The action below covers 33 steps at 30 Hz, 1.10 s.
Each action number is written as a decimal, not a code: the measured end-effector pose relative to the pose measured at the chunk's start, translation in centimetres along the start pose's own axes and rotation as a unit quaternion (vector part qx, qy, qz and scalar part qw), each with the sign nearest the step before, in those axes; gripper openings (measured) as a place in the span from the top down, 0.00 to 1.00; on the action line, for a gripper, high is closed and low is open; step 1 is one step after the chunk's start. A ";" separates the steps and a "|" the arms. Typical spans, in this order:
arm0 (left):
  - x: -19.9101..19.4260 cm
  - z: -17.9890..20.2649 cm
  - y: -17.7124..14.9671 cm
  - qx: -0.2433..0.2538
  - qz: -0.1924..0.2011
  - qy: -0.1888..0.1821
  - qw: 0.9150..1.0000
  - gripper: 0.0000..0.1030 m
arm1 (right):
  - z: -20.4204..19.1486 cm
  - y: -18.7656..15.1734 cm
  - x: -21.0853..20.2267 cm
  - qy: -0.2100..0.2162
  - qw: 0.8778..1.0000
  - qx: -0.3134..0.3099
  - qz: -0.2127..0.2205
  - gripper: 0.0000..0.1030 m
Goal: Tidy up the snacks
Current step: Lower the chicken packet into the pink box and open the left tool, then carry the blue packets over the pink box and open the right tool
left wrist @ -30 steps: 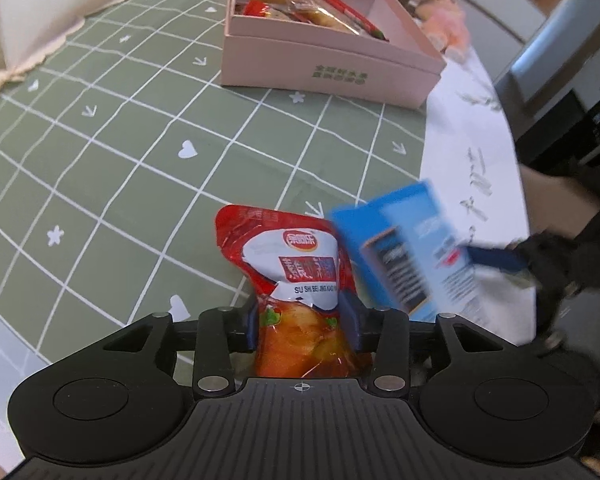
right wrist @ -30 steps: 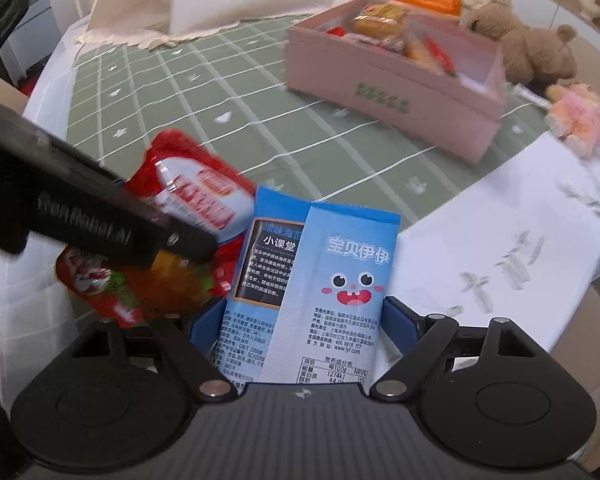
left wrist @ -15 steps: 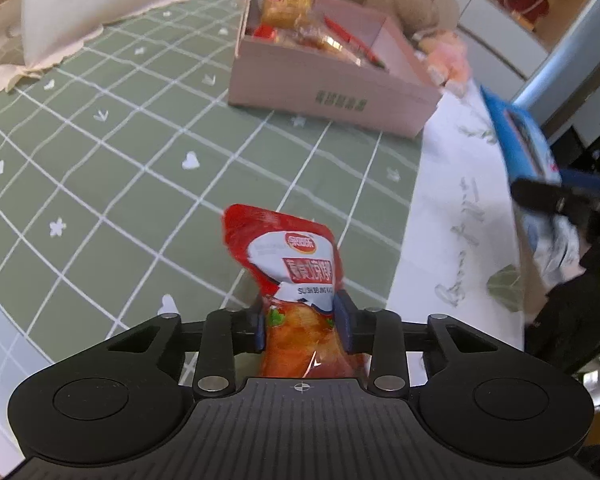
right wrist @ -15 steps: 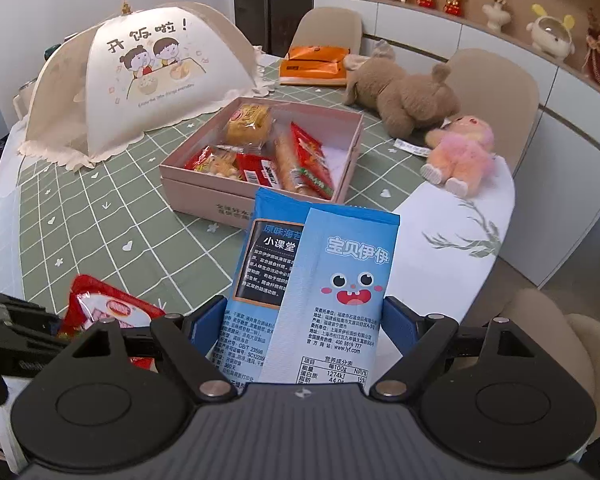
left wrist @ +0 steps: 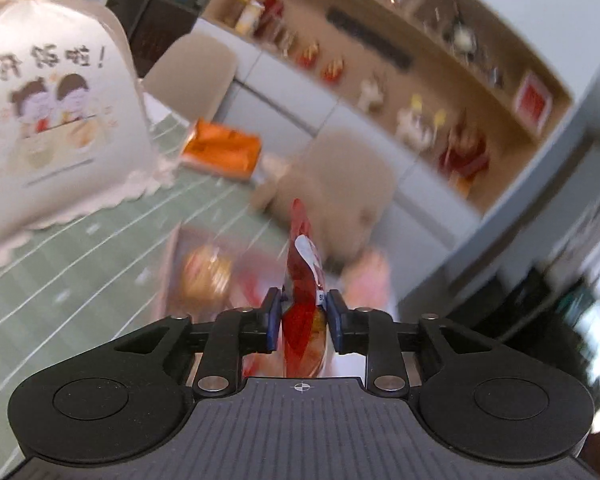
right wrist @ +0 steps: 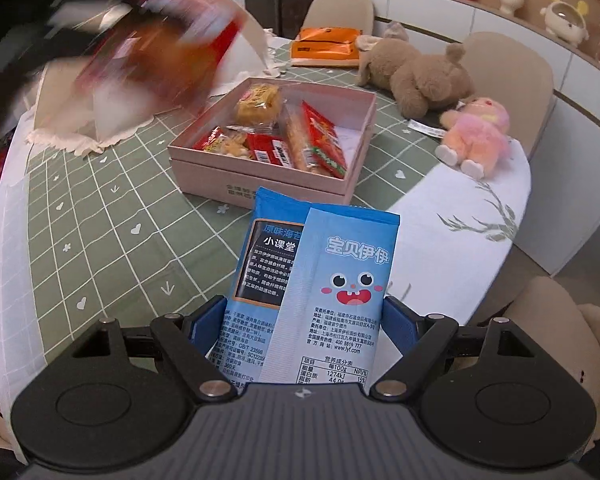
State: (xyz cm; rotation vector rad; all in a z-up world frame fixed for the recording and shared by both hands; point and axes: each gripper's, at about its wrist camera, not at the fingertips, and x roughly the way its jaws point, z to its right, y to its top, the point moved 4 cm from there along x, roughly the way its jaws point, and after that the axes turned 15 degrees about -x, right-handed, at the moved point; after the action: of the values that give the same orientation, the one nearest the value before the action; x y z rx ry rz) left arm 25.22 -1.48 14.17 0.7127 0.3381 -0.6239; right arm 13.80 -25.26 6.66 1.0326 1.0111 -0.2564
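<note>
A red snack pouch hangs edge-on in the air; a blue snack packet stands upright, label up; the open pink box on the surface holds several wrapped snacks.

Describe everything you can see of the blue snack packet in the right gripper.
The blue snack packet is a flat, glossy, light-blue pouch with a crimped top edge, a cartoon face with a red mouth, white Chinese lettering, a dark text panel and a nutrition table. It stands upright, held off the table between the pads of the right gripper, which grips its lower sides. Nothing else touches it.
</note>
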 end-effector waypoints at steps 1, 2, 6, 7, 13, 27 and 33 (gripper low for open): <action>1.9 -0.7 0.9 -0.016 -0.014 0.001 1.000 0.72 | -0.1 0.2 0.3 0.003 1.000 -0.005 -0.002 0.19; 3.4 -1.2 1.4 -0.024 -0.024 0.015 0.999 0.72 | -0.2 0.4 0.7 0.006 1.000 -0.009 -0.006 0.19; 4.6 -3.2 0.4 0.000 -0.001 0.075 0.997 0.72 | -0.4 0.1 1.8 0.010 0.999 -0.027 -0.027 0.19; 4.0 -3.8 -0.5 -0.004 -0.002 0.076 0.997 0.72 | -0.4 0.0 2.0 0.016 0.999 -0.028 -0.032 0.19; -2.0 -6.9 -6.0 -0.012 0.010 0.119 0.993 0.72 | 1.6 2.8 1.3 0.006 0.999 -0.039 0.018 0.19; -10.5 -12.4 -10.8 -0.072 0.045 0.209 0.974 0.72 | 3.1 16.0 11.7 -0.023 0.995 -0.071 0.065 0.10; -11.3 -14.3 -12.4 -0.070 0.028 0.260 0.963 0.72 | 1.6 12.1 11.7 -0.005 0.996 -0.072 0.049 0.28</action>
State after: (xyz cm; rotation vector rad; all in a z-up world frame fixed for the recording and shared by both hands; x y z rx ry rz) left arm 7.53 5.85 3.26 0.7414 0.8365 -0.3462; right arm 28.48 -17.10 4.76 0.9462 0.9530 -0.1068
